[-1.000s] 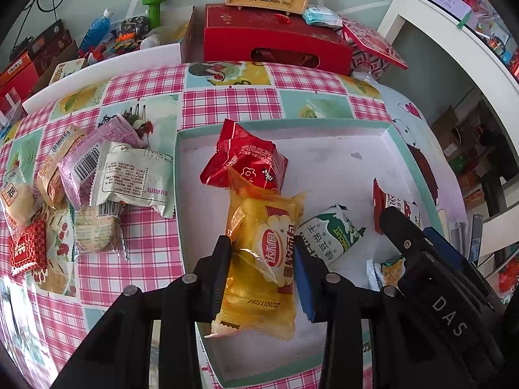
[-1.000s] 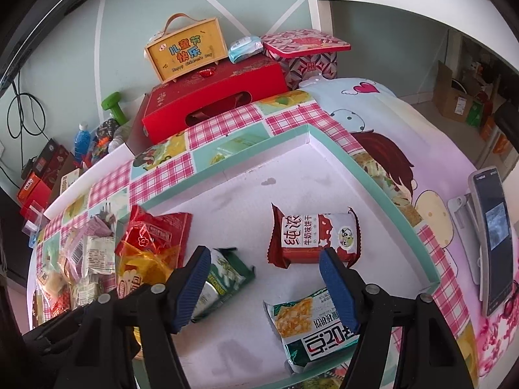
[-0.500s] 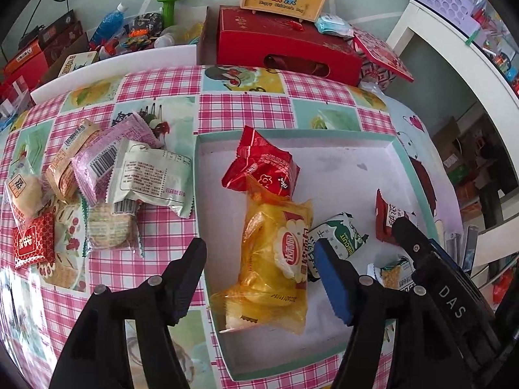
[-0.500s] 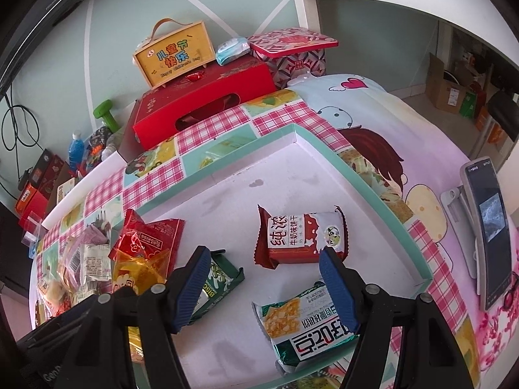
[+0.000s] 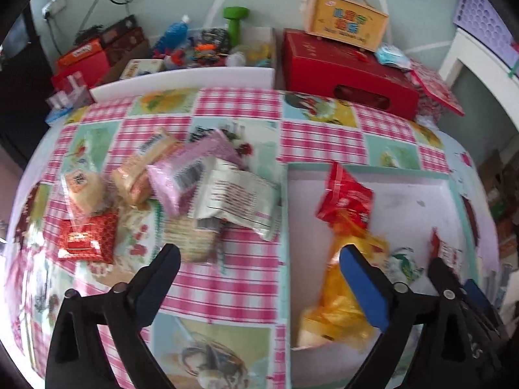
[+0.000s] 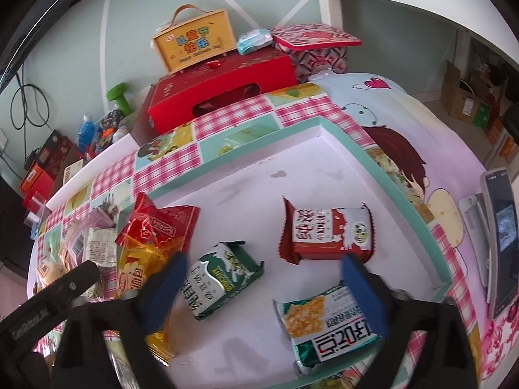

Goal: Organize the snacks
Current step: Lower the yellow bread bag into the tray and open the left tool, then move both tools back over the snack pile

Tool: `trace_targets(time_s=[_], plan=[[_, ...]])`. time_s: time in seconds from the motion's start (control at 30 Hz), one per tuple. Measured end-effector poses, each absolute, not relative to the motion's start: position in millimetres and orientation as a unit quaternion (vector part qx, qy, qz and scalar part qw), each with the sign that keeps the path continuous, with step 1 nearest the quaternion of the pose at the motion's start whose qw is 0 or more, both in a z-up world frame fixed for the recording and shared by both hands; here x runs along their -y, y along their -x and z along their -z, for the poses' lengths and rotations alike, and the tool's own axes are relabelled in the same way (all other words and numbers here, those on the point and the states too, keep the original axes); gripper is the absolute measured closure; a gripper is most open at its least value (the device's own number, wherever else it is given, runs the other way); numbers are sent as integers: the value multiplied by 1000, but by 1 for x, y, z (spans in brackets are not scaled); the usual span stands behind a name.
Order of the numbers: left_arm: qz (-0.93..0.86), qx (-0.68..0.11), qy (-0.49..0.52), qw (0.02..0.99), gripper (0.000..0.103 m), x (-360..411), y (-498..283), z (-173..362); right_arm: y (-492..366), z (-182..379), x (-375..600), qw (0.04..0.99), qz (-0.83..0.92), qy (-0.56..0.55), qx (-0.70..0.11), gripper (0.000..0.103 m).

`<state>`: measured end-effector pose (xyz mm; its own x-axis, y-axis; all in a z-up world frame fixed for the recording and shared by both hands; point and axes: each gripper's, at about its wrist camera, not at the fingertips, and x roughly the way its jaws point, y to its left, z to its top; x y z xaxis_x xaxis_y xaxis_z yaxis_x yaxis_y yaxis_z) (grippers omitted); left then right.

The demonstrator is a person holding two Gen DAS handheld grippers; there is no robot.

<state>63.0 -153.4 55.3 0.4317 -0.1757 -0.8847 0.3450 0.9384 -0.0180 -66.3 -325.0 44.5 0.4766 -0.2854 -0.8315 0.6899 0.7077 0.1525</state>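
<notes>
Left gripper [image 5: 259, 270] opening, yellow snack [image 5: 343, 301] released beside it

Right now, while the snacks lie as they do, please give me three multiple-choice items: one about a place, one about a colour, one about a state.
1. Where does the yellow packet lie?
A. On the red box
B. In the tray
C. On the phone

2. What colour is the tray's rim?
A. Teal green
B. Black
C. Orange

3. How is the red-and-white packet?
A. Standing on end
B. Torn into pieces
C. Lying flat, in one piece

Answers:
1 B: the yellow packet rests on the white floor of the tray.
2 A: the rim is teal along every side.
3 C: the red-and-white packet lies flat, with both crimped ends intact.
</notes>
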Motion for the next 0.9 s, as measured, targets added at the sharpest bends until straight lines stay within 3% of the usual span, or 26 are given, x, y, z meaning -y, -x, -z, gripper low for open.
trace_targets(time_s=[0.6, 0.9], plan=[[142, -509, -113, 842, 2, 141, -68, -56, 56, -59, 301, 843, 269, -221, -410, 0], [91, -502, -109, 853, 2, 97, -87, -62, 30, -66, 250, 867, 207, -183, -416, 0]])
